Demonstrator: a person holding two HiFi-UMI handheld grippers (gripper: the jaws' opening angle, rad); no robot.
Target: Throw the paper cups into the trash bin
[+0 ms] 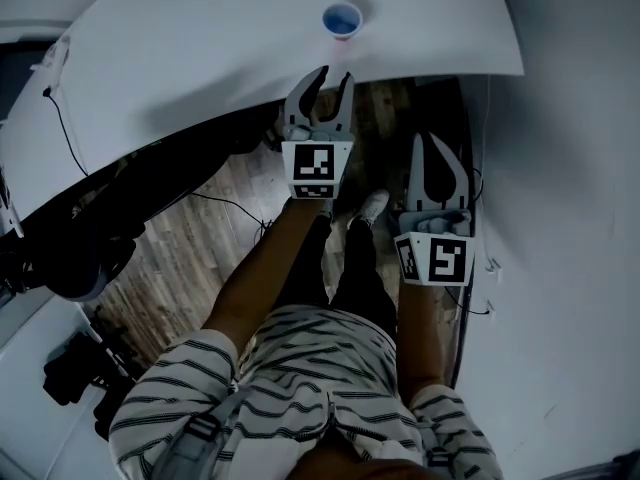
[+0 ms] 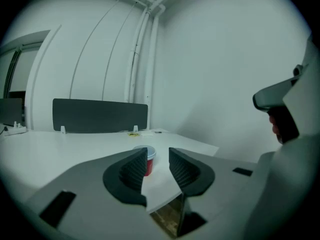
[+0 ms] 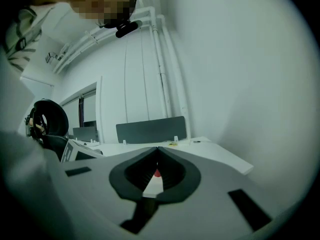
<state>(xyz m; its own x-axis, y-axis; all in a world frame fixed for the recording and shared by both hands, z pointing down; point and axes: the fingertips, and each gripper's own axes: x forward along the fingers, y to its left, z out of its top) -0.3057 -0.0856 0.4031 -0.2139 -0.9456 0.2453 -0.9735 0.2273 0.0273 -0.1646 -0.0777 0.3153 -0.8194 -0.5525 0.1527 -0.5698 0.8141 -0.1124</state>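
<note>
A paper cup (image 1: pixel 342 20) with a blue inside and red outside (image 2: pixel 147 161) stands upright on the white table (image 1: pixel 200 48), near its front edge. My left gripper (image 1: pixel 327 78) points at it from just short of the table edge, its jaws open with nothing between them; the cup shows beyond the gap in the left gripper view. My right gripper (image 1: pixel 437 158) hangs lower and to the right over the floor, its jaws shut and empty. A sliver of the red cup (image 3: pixel 157 173) shows past the shut tips (image 3: pixel 158 149) in the right gripper view. No trash bin is in view.
A grey divider panel (image 2: pixel 100 116) stands at the table's far side. Cables (image 1: pixel 215 200) trail over the wooden floor (image 1: pixel 190 248) under the table. A white wall (image 1: pixel 570 218) runs along the right. Dark equipment (image 1: pixel 70 258) sits at the left.
</note>
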